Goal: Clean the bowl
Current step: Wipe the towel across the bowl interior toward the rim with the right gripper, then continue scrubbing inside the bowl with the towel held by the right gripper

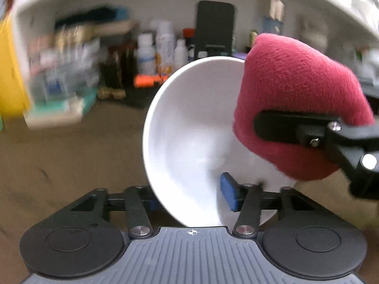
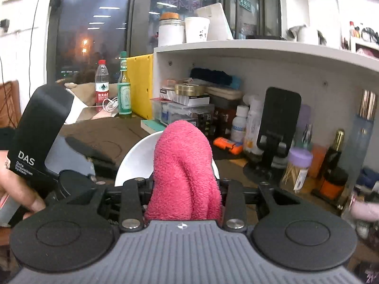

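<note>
My left gripper [image 1: 189, 196] is shut on the rim of a white bowl [image 1: 187, 127] and holds it tilted on its side above the brown table, its inside facing right. One blue pad [image 1: 228, 194] lies inside the bowl. My right gripper [image 2: 183, 187] is shut on a folded red cloth [image 2: 183, 165]. In the left wrist view the red cloth [image 1: 298, 101] presses against the bowl's right rim, with the right gripper's finger [image 1: 293, 127] across it. In the right wrist view the bowl [image 2: 138, 158] shows behind the cloth.
A white shelf unit [image 2: 260, 47] stands at the back, with bottles [image 1: 163, 45], boxes and a black phone stand [image 2: 277, 123] crowded under it. A yellow panel [image 2: 139, 82], a water bottle [image 2: 101, 82] and a green bottle [image 2: 124, 87] stand at the left. Brown tabletop [image 1: 71, 146] lies below.
</note>
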The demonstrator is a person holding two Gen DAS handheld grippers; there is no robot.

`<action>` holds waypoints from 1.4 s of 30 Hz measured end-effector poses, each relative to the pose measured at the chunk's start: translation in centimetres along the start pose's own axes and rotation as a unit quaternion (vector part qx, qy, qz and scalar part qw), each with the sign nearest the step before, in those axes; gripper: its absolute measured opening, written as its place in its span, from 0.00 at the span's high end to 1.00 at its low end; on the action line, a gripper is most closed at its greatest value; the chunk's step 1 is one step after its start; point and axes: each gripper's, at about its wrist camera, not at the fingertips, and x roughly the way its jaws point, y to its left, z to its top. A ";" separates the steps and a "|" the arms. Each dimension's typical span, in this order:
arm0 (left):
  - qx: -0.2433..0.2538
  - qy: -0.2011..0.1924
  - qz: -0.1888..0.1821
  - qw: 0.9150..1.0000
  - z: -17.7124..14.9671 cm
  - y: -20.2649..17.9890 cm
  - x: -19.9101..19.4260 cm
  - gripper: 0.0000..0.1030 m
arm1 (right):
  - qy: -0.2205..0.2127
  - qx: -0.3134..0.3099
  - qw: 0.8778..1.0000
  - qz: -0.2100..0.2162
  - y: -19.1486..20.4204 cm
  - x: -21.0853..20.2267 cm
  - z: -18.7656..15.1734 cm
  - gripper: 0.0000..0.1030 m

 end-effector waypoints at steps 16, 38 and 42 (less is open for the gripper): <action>0.236 0.057 0.020 0.970 3.1 0.4 -1.8 0.75 | 0.058 -0.396 0.914 -0.059 5.4 3.0 -2.4 0.64; 0.061 -0.007 0.006 0.998 0.1 -0.5 -0.5 0.58 | 0.047 0.200 0.977 0.063 -4.4 3.1 -3.8 0.53; 0.100 -0.009 0.023 0.995 0.7 -0.8 -0.4 0.62 | 0.030 0.139 0.988 0.054 -3.6 1.8 -2.9 0.28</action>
